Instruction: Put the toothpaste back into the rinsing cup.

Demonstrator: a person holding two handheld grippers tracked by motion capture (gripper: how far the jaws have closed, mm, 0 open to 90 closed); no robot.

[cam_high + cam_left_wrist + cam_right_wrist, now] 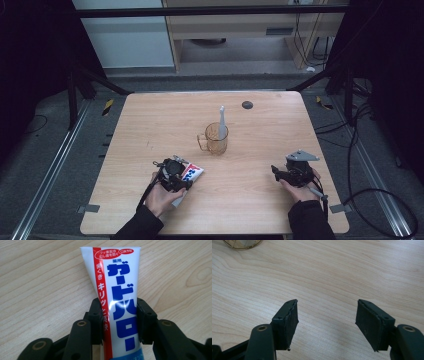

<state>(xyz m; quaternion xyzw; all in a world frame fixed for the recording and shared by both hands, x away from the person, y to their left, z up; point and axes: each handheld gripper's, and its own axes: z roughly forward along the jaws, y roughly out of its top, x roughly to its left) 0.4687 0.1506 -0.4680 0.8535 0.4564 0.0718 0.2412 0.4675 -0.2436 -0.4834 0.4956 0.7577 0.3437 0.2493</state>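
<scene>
From the high view, I have my left gripper [181, 181] down on a toothpaste tube [191, 172] lying flat on the wooden table [260, 130] near its front edge; my right gripper [280, 173] rests low on the tabletop, well apart from the tube. Ahead of both, between them, stands an amber glass mug [216, 139] with a white toothbrush [222, 121] upright in it.

In the left gripper view, the two black pads [96, 320] sit against either side of the tube [120, 295], its flat crimped end pointing away from me. I read the grasp as made: clamped on the tube, which is not yet lifted.

In the right gripper view, the jaws stand wide apart over bare wood with nothing between them, the mug's base [241, 243] far ahead and to their left.

The step in hand, as I judge it, is picking up the toothpaste. Next calls for a clean lift, holding the soft tube firmly without squeezing it out of shape, then carrying it toward the mug.
</scene>
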